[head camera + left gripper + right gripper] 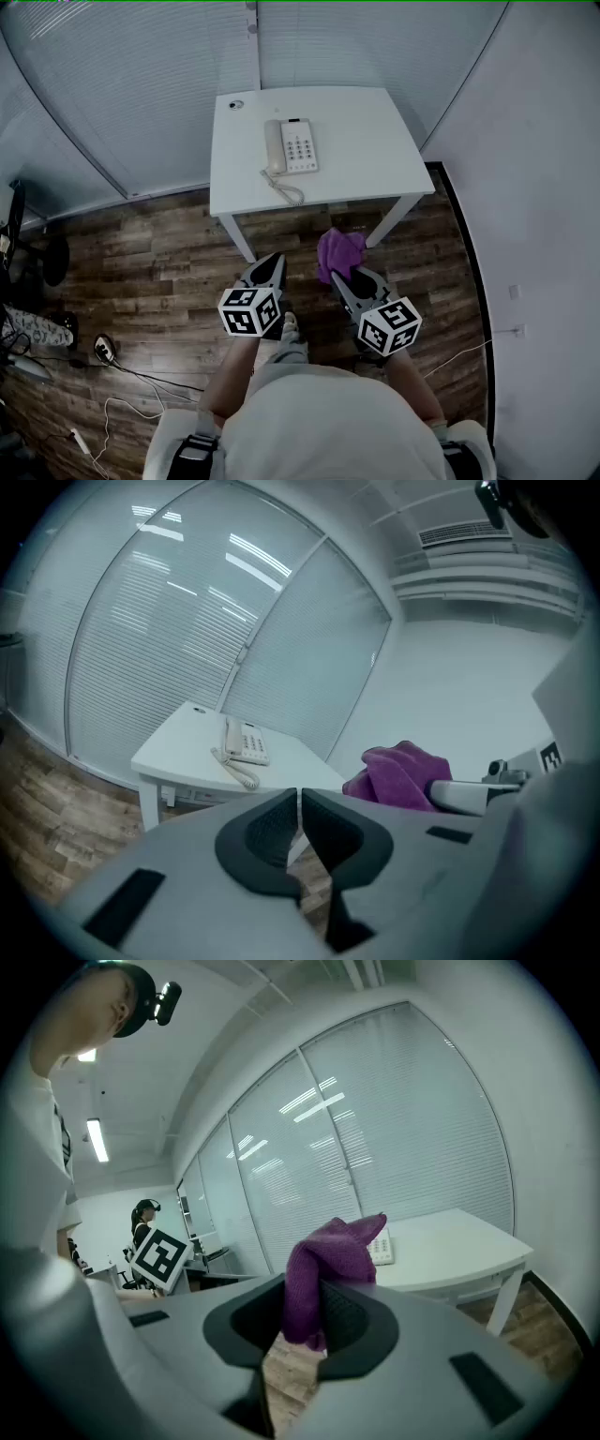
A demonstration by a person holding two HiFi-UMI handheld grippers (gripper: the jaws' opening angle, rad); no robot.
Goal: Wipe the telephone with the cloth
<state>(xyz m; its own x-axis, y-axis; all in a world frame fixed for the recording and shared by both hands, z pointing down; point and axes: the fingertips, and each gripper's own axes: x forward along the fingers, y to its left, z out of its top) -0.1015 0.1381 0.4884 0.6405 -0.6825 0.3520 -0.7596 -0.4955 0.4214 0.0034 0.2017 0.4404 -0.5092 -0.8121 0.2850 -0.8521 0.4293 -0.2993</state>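
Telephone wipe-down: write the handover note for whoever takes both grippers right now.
Left gripper: shut, nothing between its jaws.
Right gripper: shut on the purple cloth, which bunches up above the jaws.
Telephone: on the white table, handset on its cradle, coiled cord trailing toward the near edge.
Done: cloth is in hand.
Left: both grippers are over the wood floor, short of the table, and the cloth is not at the telephone. Step up and wipe it.

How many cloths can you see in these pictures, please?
1. The purple cloth is clamped in the right gripper, held over the floor short of the table. None shows on the table; others may be hidden.
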